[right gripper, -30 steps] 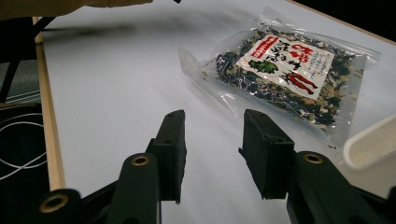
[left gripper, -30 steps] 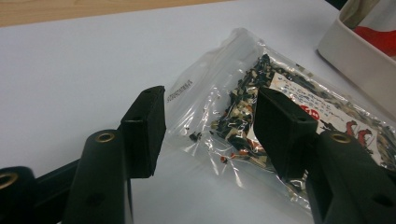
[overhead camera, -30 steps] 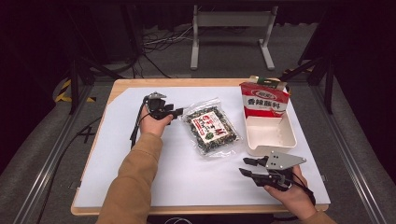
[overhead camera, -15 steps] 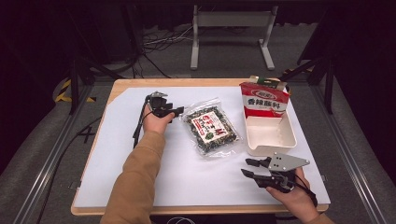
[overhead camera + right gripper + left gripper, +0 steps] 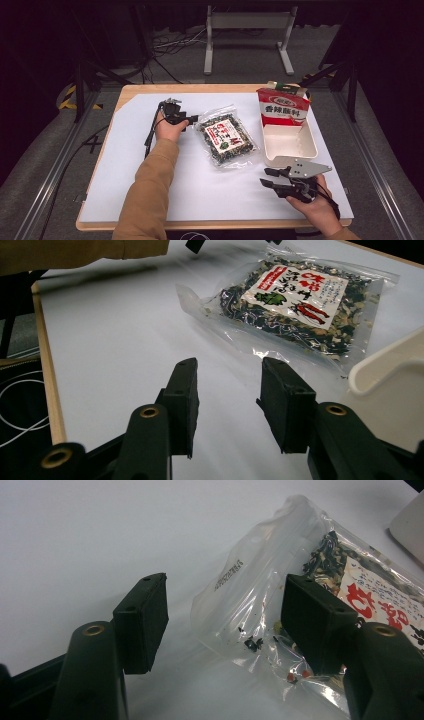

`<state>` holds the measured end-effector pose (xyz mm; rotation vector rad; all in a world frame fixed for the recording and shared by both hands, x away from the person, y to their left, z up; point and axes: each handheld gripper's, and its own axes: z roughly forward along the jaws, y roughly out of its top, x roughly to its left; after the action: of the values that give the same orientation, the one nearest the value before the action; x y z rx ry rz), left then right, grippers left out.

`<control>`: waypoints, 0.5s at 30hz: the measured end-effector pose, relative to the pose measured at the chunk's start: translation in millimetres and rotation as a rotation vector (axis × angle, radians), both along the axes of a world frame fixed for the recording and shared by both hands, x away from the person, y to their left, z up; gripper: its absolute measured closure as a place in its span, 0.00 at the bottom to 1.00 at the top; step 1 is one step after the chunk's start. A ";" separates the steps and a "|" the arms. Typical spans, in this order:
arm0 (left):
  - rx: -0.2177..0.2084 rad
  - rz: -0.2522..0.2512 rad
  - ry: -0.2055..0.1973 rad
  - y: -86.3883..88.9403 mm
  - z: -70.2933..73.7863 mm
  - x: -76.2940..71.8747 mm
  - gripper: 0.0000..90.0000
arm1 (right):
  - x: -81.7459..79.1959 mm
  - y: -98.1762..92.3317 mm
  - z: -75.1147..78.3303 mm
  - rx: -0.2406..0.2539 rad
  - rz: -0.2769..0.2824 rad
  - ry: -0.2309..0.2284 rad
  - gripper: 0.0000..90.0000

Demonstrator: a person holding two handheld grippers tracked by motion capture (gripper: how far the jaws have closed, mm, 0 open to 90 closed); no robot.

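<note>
A clear bag of dark dried flakes with a red-and-white label [image 5: 227, 140] lies flat on the white mat in the middle of the table. My left gripper [image 5: 192, 119] is low at the bag's far left corner. In the left gripper view its jaws [image 5: 225, 615] stand open and have just been opening. The bag's clear end [image 5: 260, 605] lies between them, and the left pad [image 5: 142, 622] is apart from it. My right gripper [image 5: 267, 177] hovers open near the front right, with nothing between its jaws [image 5: 232, 400], pointing toward the bag [image 5: 295, 300].
A white tray [image 5: 290, 142] sits right of the bag, its rim close to my right gripper [image 5: 390, 365]. A red-and-white packet [image 5: 282, 107] stands at the tray's far end. The table's wooden edge [image 5: 47, 385] runs along the left of the right gripper view.
My left gripper has sunk a little toward the bag's corner. The right hand has kept still, and the bag has not moved.
</note>
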<state>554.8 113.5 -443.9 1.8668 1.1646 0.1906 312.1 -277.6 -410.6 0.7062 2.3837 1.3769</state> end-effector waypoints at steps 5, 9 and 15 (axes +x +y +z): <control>-0.042 -0.006 0.036 -0.1 -4.9 2.5 0.45 | -1.2 1.8 0.4 0.002 0.010 -0.001 0.64; -0.052 -0.014 0.045 -0.8 -7.7 3.8 0.45 | -1.0 1.2 0.0 0.000 0.008 0.000 0.64; -0.080 -0.035 0.071 -2.8 -11.6 4.9 0.46 | -1.2 2.0 -2.2 -0.006 0.015 0.001 0.63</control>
<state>559.7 110.7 -455.5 1.8351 1.1696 0.0575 310.9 -275.6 -412.8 0.6886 2.3979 1.3746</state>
